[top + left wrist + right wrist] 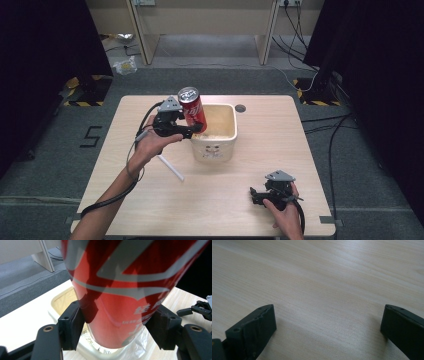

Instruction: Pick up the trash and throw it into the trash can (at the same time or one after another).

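So the left gripper [192,131] has its jaws clamped on a red soda can [193,110], pads pressing both sides of it. The can sits tilted over the left rim of the white plastic bin [215,150], lifted above it, not resting inside. A white straw [170,167] lies on the wooden table [260,150] just left of the bin. The right gripper [256,195] rests on the table well right of the bin, jaws spread wide with nothing between them.

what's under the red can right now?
The red can hangs tilted in the left gripper, over the near-left rim of the cream bin. In the left gripper view, clear plastic film lies below it. The can covers the rest of the bin's inside.
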Demonstrator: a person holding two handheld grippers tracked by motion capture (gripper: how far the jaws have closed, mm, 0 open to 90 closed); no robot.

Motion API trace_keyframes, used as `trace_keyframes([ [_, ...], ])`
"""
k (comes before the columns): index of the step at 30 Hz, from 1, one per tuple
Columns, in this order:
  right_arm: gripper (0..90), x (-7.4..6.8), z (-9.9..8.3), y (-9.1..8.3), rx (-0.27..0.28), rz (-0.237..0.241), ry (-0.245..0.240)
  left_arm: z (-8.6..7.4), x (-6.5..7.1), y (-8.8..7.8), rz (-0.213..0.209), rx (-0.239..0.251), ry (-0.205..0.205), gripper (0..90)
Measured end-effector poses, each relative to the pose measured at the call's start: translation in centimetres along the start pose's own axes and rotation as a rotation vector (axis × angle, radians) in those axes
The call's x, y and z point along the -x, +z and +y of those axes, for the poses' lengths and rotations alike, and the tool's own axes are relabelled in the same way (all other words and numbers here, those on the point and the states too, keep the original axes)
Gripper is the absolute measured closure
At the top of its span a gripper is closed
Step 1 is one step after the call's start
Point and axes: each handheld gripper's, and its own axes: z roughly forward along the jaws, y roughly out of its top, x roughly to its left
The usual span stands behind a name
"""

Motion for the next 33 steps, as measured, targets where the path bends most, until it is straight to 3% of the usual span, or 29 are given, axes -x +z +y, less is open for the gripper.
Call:
trace_keyframes([
  [15, 0.4, 0.0, 0.0, 0.0, -0.001, -0.001, -0.001, -0.4, -0.4, 2.9, -0.009, -0.053, -0.022, 33.6],
  [33, 0.4, 0.0, 0.0, 0.0, 0.001, 0.005, -0.009, -1.1, -0.3, 4.7, 0.001, -0.104, 0.004, 33.4],
])
